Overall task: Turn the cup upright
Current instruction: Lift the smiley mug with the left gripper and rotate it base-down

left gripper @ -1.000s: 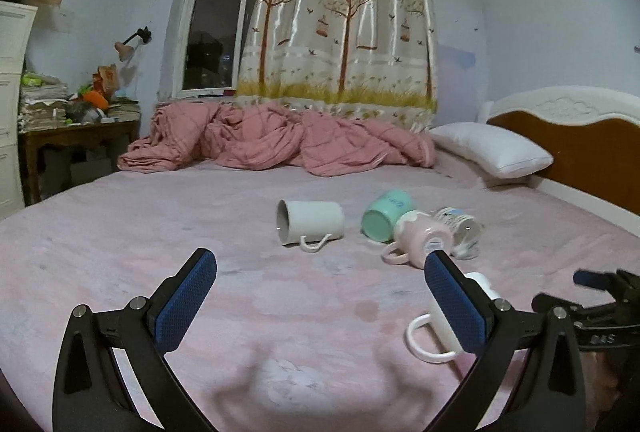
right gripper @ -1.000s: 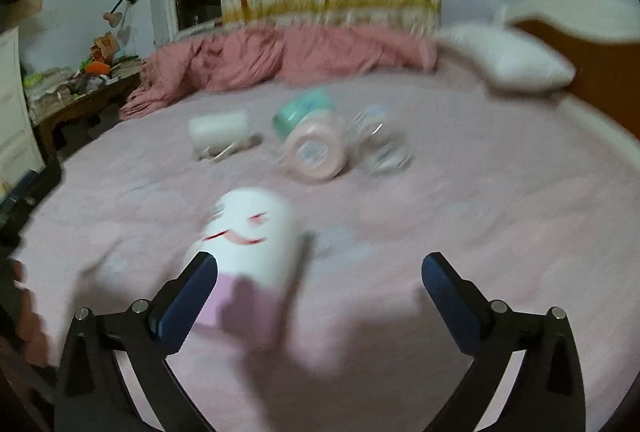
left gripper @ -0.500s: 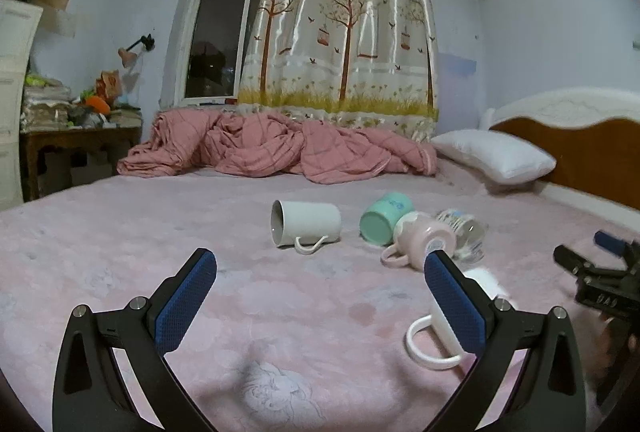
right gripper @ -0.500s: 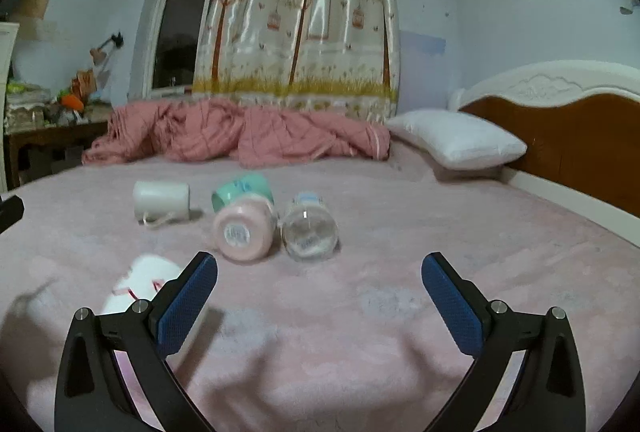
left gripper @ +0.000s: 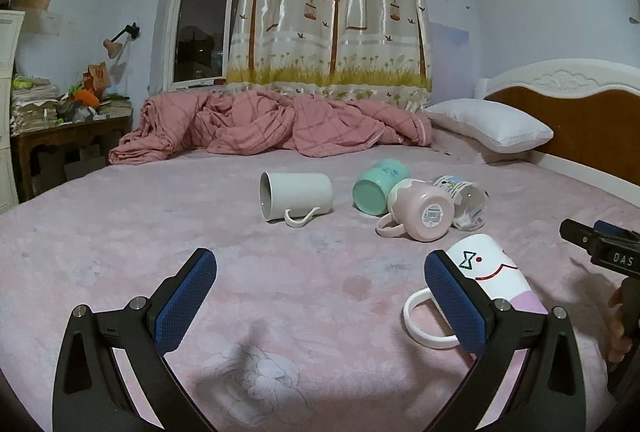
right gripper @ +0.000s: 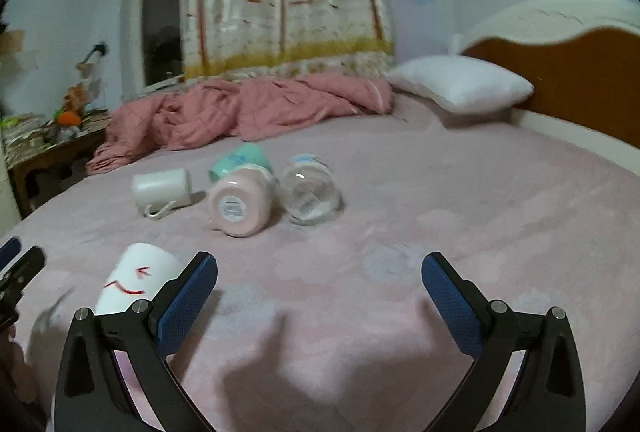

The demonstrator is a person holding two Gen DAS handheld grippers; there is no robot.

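Pink bed (left gripper: 120, 240) with five toppled cups (left gripper: 296, 195), quilt (left gripper: 272, 126), pillow (left gripper: 488, 123).

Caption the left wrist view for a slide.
Open left claw above a pink bed with five cups lying on their sides, the face-printed mug nearest.

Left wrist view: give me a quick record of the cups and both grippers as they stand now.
surface: pink bed sheet
nearest cup: white face mug, on its side, handle toward camera
plain white mug: on its side
teal cup: on its side
pink mug: on its side
glass jar: on its side
left gripper: open, empty
right gripper: open, empty
upright cups: none
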